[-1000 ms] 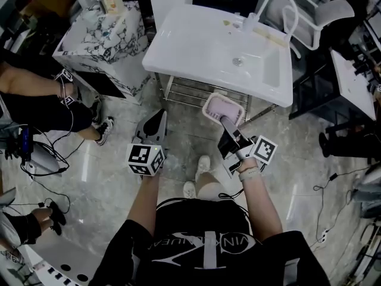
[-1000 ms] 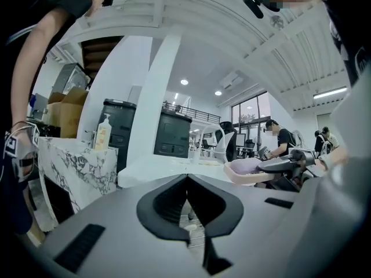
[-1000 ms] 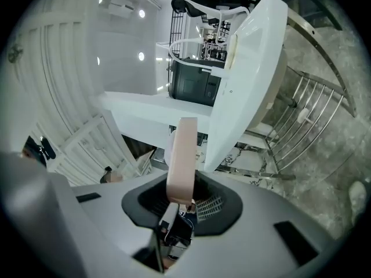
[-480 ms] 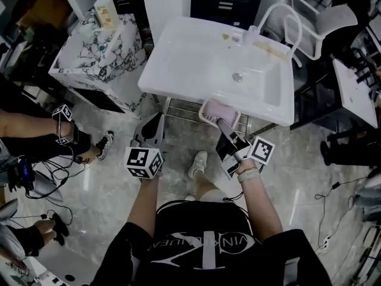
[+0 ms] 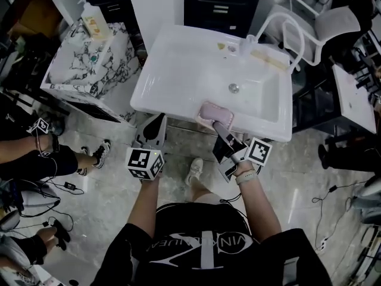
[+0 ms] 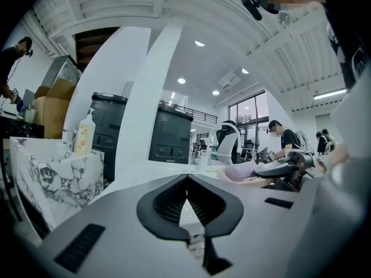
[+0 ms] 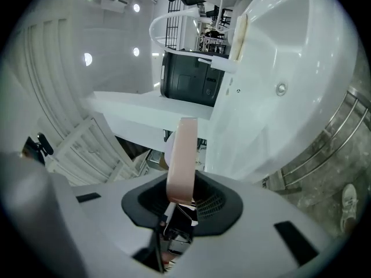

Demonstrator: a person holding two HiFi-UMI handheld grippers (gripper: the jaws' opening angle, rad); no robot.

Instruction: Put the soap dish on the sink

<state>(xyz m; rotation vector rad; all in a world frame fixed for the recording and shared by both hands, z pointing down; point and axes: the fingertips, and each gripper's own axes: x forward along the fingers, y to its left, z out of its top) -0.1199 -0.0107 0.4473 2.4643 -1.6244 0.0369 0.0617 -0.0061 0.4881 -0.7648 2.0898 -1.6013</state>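
Observation:
The white sink (image 5: 178,70) fills the middle of the head view, with a tap (image 5: 268,22) at its back right. A pink slotted soap dish (image 5: 214,113) hangs over the sink's front rim, my right gripper (image 5: 221,127) shut on its near edge. In the right gripper view the dish (image 7: 182,155) stands edge-on between the jaws, the sink basin (image 7: 290,51) beyond it. My left gripper (image 5: 158,121) is just short of the rim's left part, shut and empty (image 6: 186,181). The left gripper view shows the dish (image 6: 243,171) off to the right.
A marble-patterned cabinet (image 5: 71,70) with a pump bottle (image 5: 92,22) stands left of the sink. A metal rack (image 7: 324,155) sits under the sink. A white chair (image 5: 333,16) is at the back right. A seated person's legs (image 5: 36,159) and cables (image 5: 36,189) are at the left.
Both grippers have moved forward to the sink. The soap dish, earlier in front of the sink and below its rim, now hangs over the front rim. The left gripper stayed shut.

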